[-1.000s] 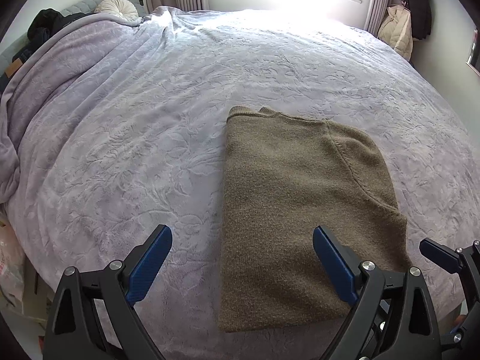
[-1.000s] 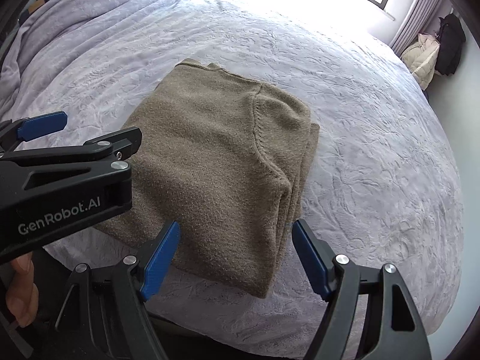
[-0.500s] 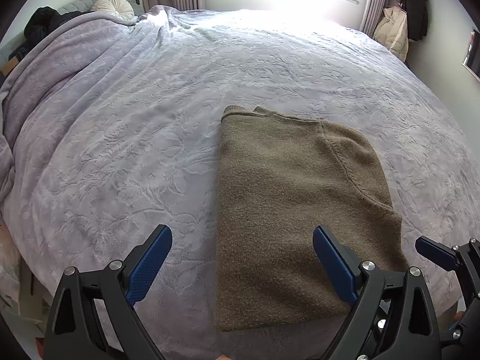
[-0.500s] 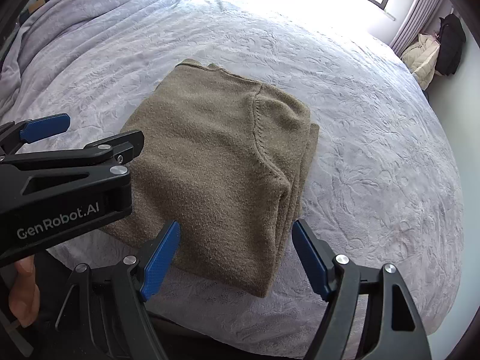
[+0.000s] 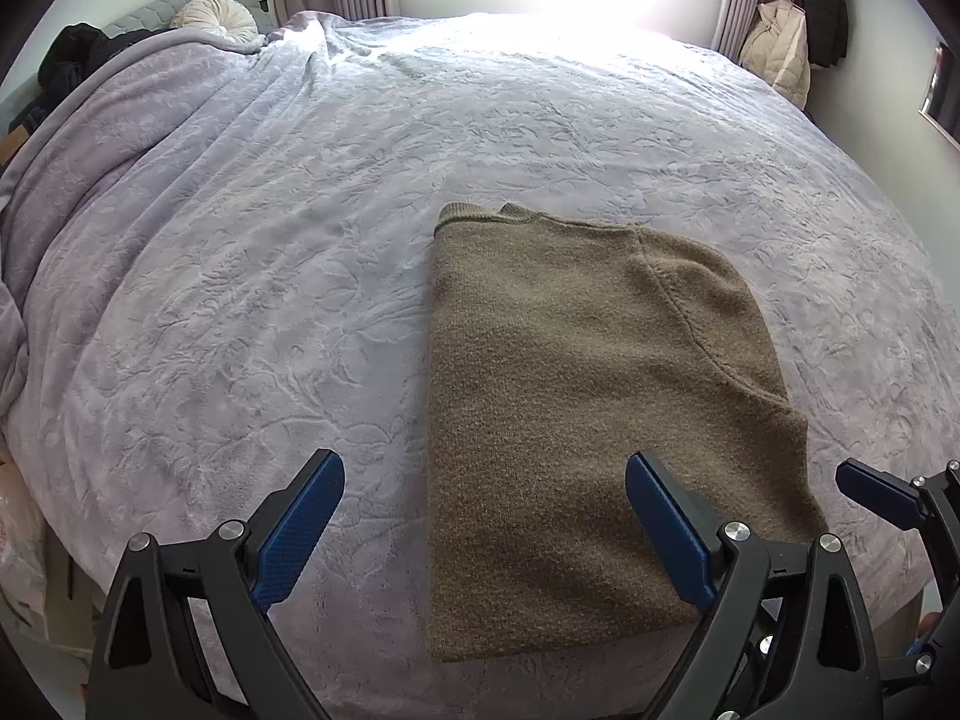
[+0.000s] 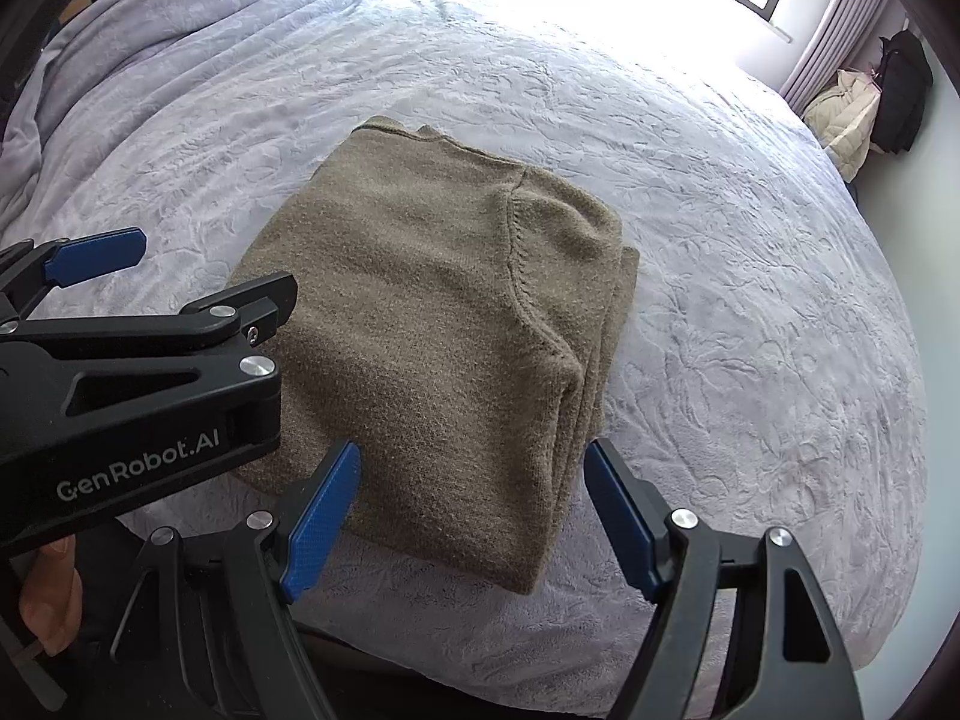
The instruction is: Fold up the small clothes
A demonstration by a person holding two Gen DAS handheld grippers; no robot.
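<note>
Two grippers poised over a folded sweater

Left wrist view: the left gripper [image 5: 483,531] hangs with jaws wide apart, gripping nothing, above the near edge of the olive sweater [image 5: 588,396], which lies folded on the lavender bedspread [image 5: 240,276].

Right wrist view: the right gripper [image 6: 474,516] is likewise spread and empty over the sweater's stacked right edge. Pinching only the top layer there could peel the fold open; the plush cover may bunch too.

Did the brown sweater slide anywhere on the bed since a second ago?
No. In the right wrist view the brown sweater sits at the same spot on the purple blanket, folded the same way.
</note>
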